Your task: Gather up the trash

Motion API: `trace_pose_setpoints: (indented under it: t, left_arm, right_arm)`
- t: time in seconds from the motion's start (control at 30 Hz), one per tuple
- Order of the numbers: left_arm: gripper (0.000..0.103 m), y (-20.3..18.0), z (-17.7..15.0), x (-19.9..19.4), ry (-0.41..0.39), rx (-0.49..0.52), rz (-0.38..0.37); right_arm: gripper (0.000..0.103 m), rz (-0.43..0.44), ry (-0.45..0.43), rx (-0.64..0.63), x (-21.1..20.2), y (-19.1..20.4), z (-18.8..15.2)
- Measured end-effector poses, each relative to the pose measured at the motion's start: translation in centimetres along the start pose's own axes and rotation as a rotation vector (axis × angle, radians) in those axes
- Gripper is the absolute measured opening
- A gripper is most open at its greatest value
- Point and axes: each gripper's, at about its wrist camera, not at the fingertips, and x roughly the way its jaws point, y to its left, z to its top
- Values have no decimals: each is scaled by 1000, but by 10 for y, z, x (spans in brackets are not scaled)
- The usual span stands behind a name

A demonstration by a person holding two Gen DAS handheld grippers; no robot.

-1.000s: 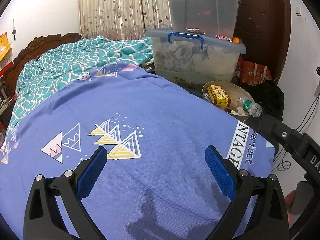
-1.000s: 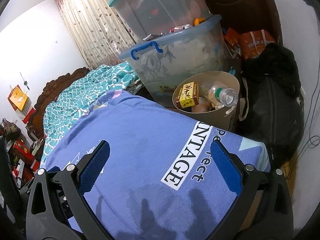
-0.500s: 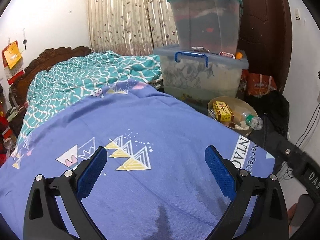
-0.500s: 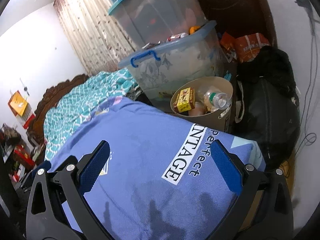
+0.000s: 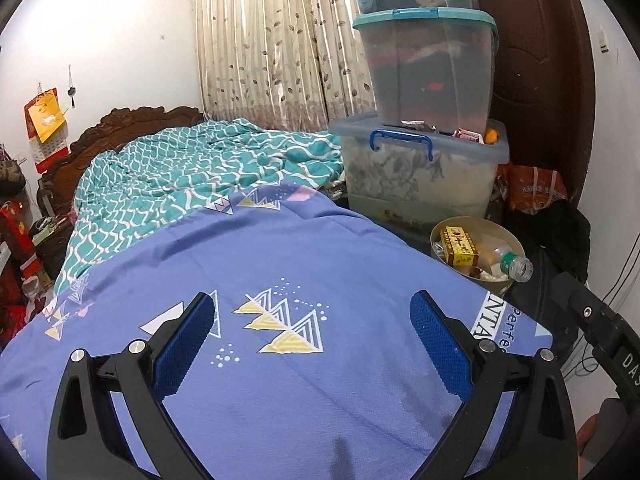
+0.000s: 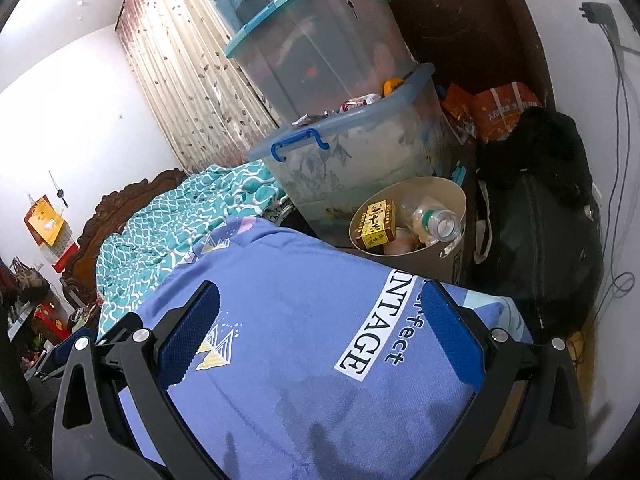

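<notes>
Over a bed [image 5: 304, 264] spread with a blue cover printed with triangles. Left gripper [image 5: 316, 344] held above the cover, jaws spread wide, nothing between the blue pads [image 5: 184, 344]. Right gripper [image 6: 320, 340] likewise wide apart and empty, hovering over the bed's foot corner; part of it also seen at the right edge of the left view.

Past the foot of the bed: one round tan bin [image 6: 440, 196] on the floor, just beside the mattress corner. Inside it, one yellow-and-red carton [image 6: 376, 224] with print too small to read, one clear plastic bottle [image 6: 434, 216] with a green neck ring, mouth uncapped, lying tilted against the rim, plus pale scraps lower down, hard to make out.

Behind the bin: three clear storage tubs [image 5: 424, 168] stacked, the lowest with a blue handle, the upper two with teal lids. Small wrappers and one orange item on the lowest tub's lid. Top tub carries a dark label reading "FOX" or "ROX", not certain.

Right of the bin: one black bag [image 6: 536, 232], one orange printed sack [image 6: 504, 112] against a dark wooden door.

Further up the bed: teal patterned blanket [image 5: 192, 176], carved headboard, leaf-print curtain [image 5: 272, 40].

Writing on the cover: "Perfect" and "...NTAGE".
</notes>
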Motion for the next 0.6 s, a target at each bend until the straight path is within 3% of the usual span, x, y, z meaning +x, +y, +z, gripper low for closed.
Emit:
trace_pose_setpoints:
  t: [0.6]
  left_arm:
    - [94, 0, 1, -17, -42, 53, 31]
  right_arm:
    - [100, 30, 21, -12, -4, 6, -2]
